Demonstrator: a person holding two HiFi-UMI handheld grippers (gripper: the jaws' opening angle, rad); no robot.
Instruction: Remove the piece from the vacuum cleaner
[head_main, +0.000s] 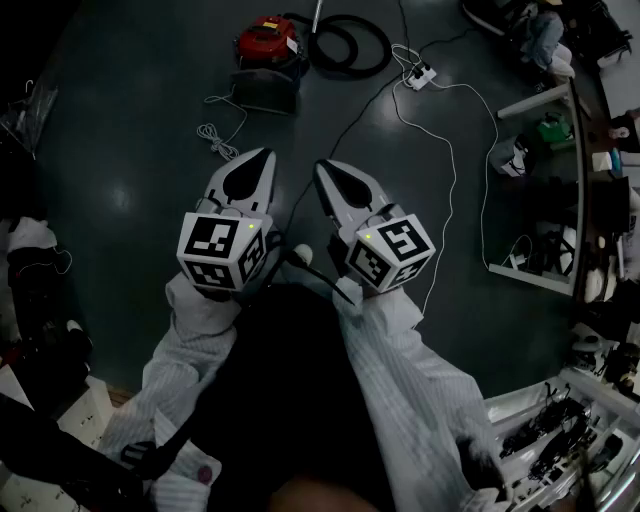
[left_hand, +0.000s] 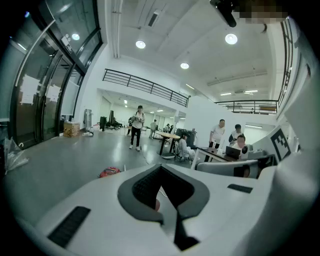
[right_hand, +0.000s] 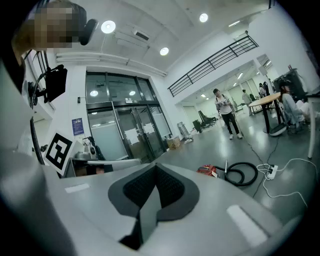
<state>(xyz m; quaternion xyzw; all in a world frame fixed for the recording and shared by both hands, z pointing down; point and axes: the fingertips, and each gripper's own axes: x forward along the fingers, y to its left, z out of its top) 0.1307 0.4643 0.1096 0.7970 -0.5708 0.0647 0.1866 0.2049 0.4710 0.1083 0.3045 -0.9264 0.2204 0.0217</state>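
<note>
2 empty tongs, jaws pressed together: left gripper (head_main: 266, 153) and right gripper (head_main: 322, 166) hover side by side, red vacuum cleaner (head_main: 268, 40) on the floor (head_main: 130, 150) well ahead, untouched.

Head view looks down, gripper views level (sharing the vacuum cleaner (head_main: 268, 42)).

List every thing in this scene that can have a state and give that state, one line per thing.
left gripper: jaws shut, nothing between them.
right gripper: jaws shut, nothing between them.
vacuum cleaner: standing on the floor, apart from both grippers, untouched.
hose: coiled in a loop beside the vacuum cleaner.
power strip: lying on the floor, white cables running from it.
</note>
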